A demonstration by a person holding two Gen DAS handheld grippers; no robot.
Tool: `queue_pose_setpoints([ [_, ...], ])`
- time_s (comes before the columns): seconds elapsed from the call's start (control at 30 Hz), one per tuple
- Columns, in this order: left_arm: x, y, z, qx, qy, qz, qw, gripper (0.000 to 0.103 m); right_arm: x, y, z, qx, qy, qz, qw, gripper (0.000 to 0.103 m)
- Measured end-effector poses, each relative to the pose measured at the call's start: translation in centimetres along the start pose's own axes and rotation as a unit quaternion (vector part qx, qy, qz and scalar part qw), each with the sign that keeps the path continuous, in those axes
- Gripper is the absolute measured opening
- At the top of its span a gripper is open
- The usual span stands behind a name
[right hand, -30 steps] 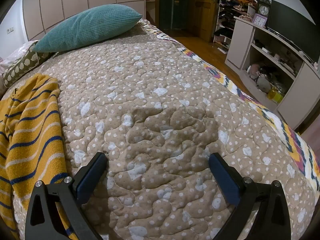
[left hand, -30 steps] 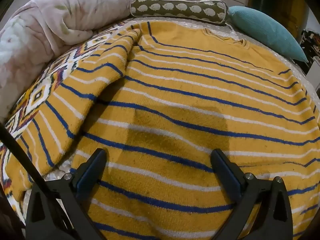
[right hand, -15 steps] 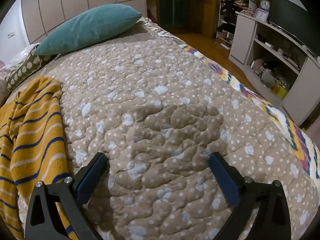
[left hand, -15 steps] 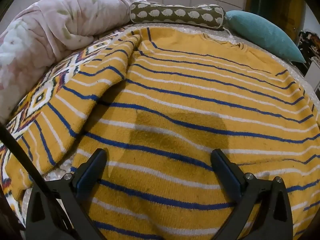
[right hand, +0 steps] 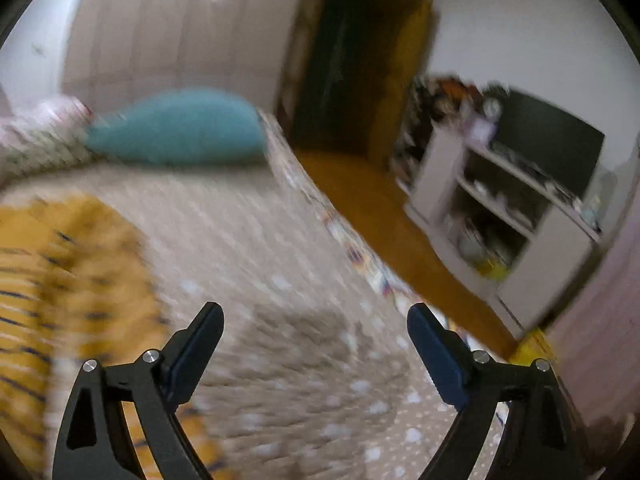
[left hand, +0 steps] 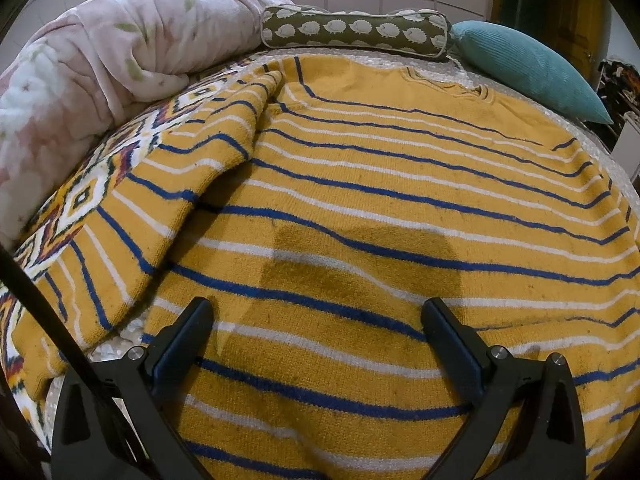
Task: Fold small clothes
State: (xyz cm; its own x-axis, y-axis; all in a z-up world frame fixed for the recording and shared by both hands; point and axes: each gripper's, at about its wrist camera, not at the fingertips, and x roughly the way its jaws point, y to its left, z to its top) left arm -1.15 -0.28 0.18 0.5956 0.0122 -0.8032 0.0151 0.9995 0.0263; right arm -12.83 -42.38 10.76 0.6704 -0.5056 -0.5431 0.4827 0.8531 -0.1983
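Note:
A yellow sweater with blue and white stripes lies spread flat on the bed, collar at the far end, left sleeve bunched along its left side. My left gripper is open and empty, hovering just above the sweater's lower part. The right wrist view is motion-blurred. There the sweater's edge shows at the left. My right gripper is open and empty above the beige dotted quilt, to the right of the sweater.
A pink floral duvet is piled at the back left. An olive bolster and a teal pillow lie at the head of the bed. A white shelf unit and wood floor are right of the bed.
The left gripper has barely moved. The right gripper has lifted and swung quickly, so its view is blurred and now shows more of the room and wall.

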Motion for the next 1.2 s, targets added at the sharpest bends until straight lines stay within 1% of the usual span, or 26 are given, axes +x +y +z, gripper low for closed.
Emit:
queue_pose_setpoints([
  [0.03, 0.0, 0.0, 0.0, 0.0, 0.0, 0.001, 1.0, 0.103, -2.1, 1.1, 0.5, 0.01, -0.018, 0.038, 0.999, 0.095],
  [0.07, 0.0, 0.0, 0.0, 0.0, 0.0, 0.001, 1.0, 0.103, -3.0, 1.8, 0.6, 0.019, -0.021, 0.065, 0.998, 0.095],
  [0.1, 0.0, 0.1, 0.1, 0.0, 0.0, 0.001, 1.0, 0.103, -3.8, 3.1, 0.7, 0.03, -0.017, 0.105, 0.994, 0.095],
  [0.13, 0.0, 0.0, 0.0, 0.001, 0.0, 0.001, 1.0, 0.103, -4.3, 4.8, 0.8, 0.038, -0.003, 0.148, 0.988, 0.094],
  [0.17, 0.0, 0.0, 0.0, 0.001, -0.001, 0.001, 1.0, 0.103, -4.6, 6.9, 0.7, 0.039, 0.014, 0.196, 0.98, 0.086],
  [0.2, 0.0, 0.0, 0.0, 0.001, -0.001, 0.001, 1.0, 0.103, -4.6, 8.6, 0.6, 0.035, 0.022, 0.225, 0.973, 0.08],
  [0.23, 0.0, 0.0, 0.0, 0.001, -0.001, 0.001, 1.0, 0.103, -4.8, 11.0, 0.3, 0.029, 0.032, 0.251, 0.967, 0.072],
  [0.27, 0.0, 0.0, 0.0, 0.001, -0.001, 0.001, 1.0, 0.103, -4.8, 13.3, 0.0, 0.02, 0.041, 0.263, 0.964, 0.064],
  [0.3, 0.0, 0.0, -0.1, 0.001, -0.001, 0.001, 1.0, 0.103, -4.7, 16.0, -0.4, 0.005, 0.053, 0.277, 0.959, 0.059],
  [0.33, 0.0, 0.0, -0.1, 0.001, -0.001, 0.001, 1.0, 0.103, -4.4, 18.3, -0.7, -0.008, 0.064, 0.291, 0.955, 0.051],
  [0.37, 0.0, 0.0, -0.1, 0.001, -0.001, 0.001, 1.0, 0.103, -4.4, 19.9, -1.2, -0.016, 0.072, 0.3, 0.951, 0.051],
  [0.4, 0.0, 0.0, -0.1, 0.001, -0.002, 0.001, 1.0, 0.103, -4.0, 21.5, -1.5, -0.024, 0.078, 0.305, 0.949, 0.051],
  [0.43, 0.0, 0.0, -0.1, 0.0, -0.002, 0.001, 1.0, 0.103, -3.5, 23.1, -2.2, -0.037, 0.078, 0.3, 0.95, 0.051],
  [0.5, 0.0, 0.0, -0.1, 0.0, -0.002, 0.001, 1.0, 0.103, -2.2, 25.3, -4.1, -0.068, 0.077, 0.27, 0.957, 0.051],
  [0.53, 0.0, 0.0, -0.1, 0.0, -0.002, 0.001, 1.0, 0.103, -1.5, 26.0, -4.9, -0.076, 0.087, 0.262, 0.958, 0.051],
  [0.57, 0.0, 0.0, 0.0, 0.001, -0.002, 0.001, 1.0, 0.103, -0.5, 26.4, -5.7, -0.081, 0.109, 0.257, 0.957, 0.051],
  [0.6, 0.0, 0.0, 0.1, 0.001, -0.002, 0.001, 1.0, 0.103, 0.1, 26.5, -6.0, -0.075, 0.12, 0.26, 0.955, 0.051],
  [0.63, -0.1, 0.0, 0.0, 0.001, -0.003, 0.002, 1.0, 0.103, 0.0, 26.0, -5.8, -0.061, 0.116, 0.266, 0.955, 0.051],
  [0.67, -0.1, -0.1, 0.0, 0.001, -0.004, 0.004, 1.0, 0.103, 0.2, 25.7, -5.9, -0.055, 0.118, 0.264, 0.956, 0.051],
  [0.73, -0.2, -0.2, 0.0, 0.002, -0.005, 0.007, 1.0, 0.103, 0.3, 26.0, -5.9, -0.059, 0.121, 0.261, 0.956, 0.052],
  [0.83, -0.1, -0.3, 0.0, 0.002, -0.006, 0.01, 0.9999, 0.103, 0.1, 27.2, -6.3, -0.089, 0.114, 0.237, 0.961, 0.055],
  [0.9, -0.1, -0.3, 0.0, 0.002, -0.006, 0.009, 0.9999, 0.103, 0.0, 27.6, -6.3, -0.097, 0.111, 0.229, 0.962, 0.055],
  [1.2, -0.1, -0.3, -0.1, 0.002, -0.006, 0.01, 0.9999, 0.103, 0.0, 27.6, -6.4, -0.095, 0.11, 0.231, 0.962, 0.056],
])
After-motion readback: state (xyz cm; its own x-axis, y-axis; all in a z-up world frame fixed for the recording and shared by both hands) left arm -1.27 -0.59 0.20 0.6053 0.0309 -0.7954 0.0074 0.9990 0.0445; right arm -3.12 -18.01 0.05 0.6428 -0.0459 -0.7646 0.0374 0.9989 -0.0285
